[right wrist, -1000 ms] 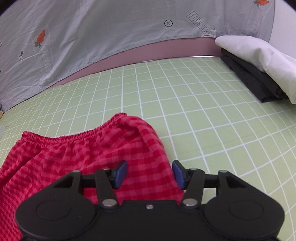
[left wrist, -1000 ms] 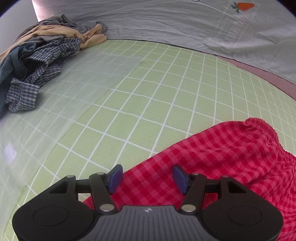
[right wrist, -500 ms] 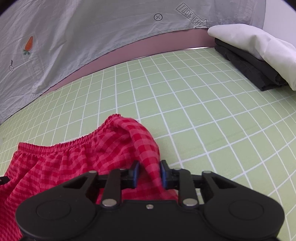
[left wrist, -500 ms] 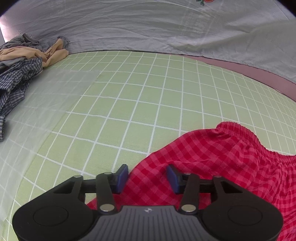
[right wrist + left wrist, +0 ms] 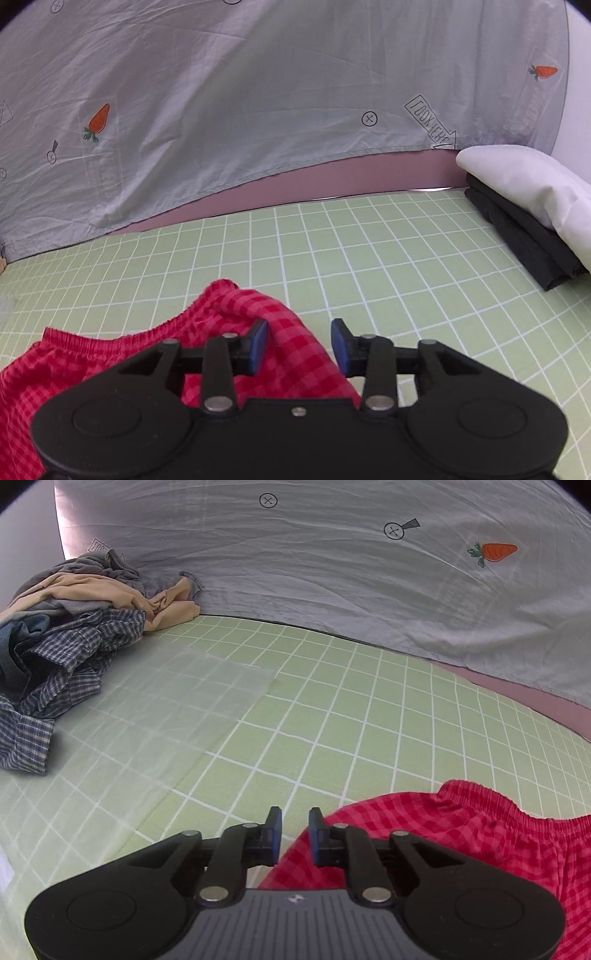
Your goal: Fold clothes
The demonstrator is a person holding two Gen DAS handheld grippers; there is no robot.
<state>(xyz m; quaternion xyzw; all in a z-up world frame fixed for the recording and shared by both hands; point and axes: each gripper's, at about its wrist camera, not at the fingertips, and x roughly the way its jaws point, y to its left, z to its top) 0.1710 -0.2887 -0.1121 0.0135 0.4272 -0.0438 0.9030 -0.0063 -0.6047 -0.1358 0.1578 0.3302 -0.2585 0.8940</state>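
Red checked shorts (image 5: 461,834) with an elastic waistband lie on the green grid mat (image 5: 332,720). In the left wrist view my left gripper (image 5: 294,830) sits at the shorts' left edge, its blue pads drawn close together with the cloth's edge between them. In the right wrist view the same shorts (image 5: 110,354) show a raised fold at their right end. My right gripper (image 5: 298,343) stands open around that fold, and its pads are apart from the cloth on the right side.
A heap of loose clothes (image 5: 66,635), blue plaid, tan and grey, lies at the mat's far left. Folded white cloth (image 5: 524,177) rests on folded black cloth (image 5: 517,240) at the far right. A grey carrot-print sheet (image 5: 332,572) hangs behind the mat.
My left gripper has closed in on the shorts' left edge. The right gripper, shut on the fold half a second ago, has opened. Both views have tilted up.
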